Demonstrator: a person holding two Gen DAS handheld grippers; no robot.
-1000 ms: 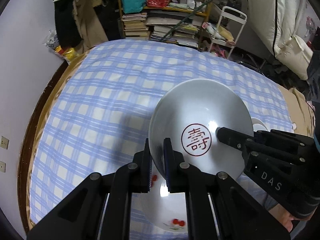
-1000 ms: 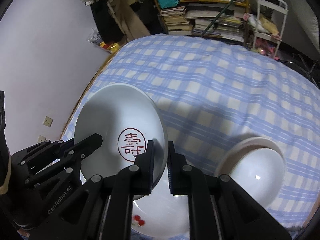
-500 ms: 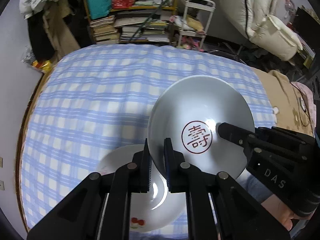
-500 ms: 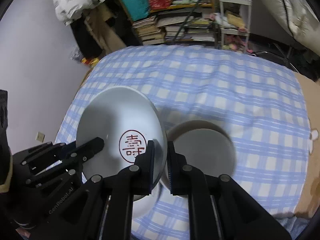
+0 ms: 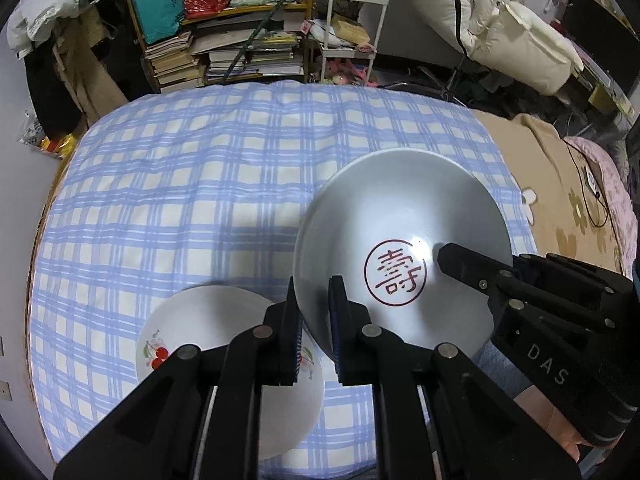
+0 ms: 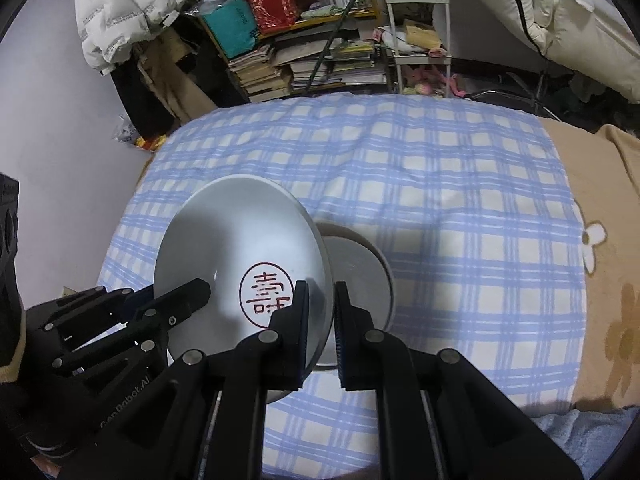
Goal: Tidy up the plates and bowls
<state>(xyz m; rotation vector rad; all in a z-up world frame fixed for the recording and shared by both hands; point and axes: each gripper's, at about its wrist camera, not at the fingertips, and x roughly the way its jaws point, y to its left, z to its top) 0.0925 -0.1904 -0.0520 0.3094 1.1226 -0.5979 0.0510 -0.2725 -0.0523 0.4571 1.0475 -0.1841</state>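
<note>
While hanging over the checked bed (image 5: 200,184), left gripper (image 5: 314,320) and right gripper (image 6: 320,320) are both pinching one stamped bowl's (image 5: 400,248) opposite rims.

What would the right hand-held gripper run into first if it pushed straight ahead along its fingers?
Probably the plain white bowl on the checked cloth, just past the right hand-held gripper, which already clamps the stamped bowl. Depth is hard to judge.

ahead: bare checked bedspread (image 5: 168,184) | below me: cherry plate (image 5: 208,320), seemingly a second bowl (image 6: 360,264) block
</note>
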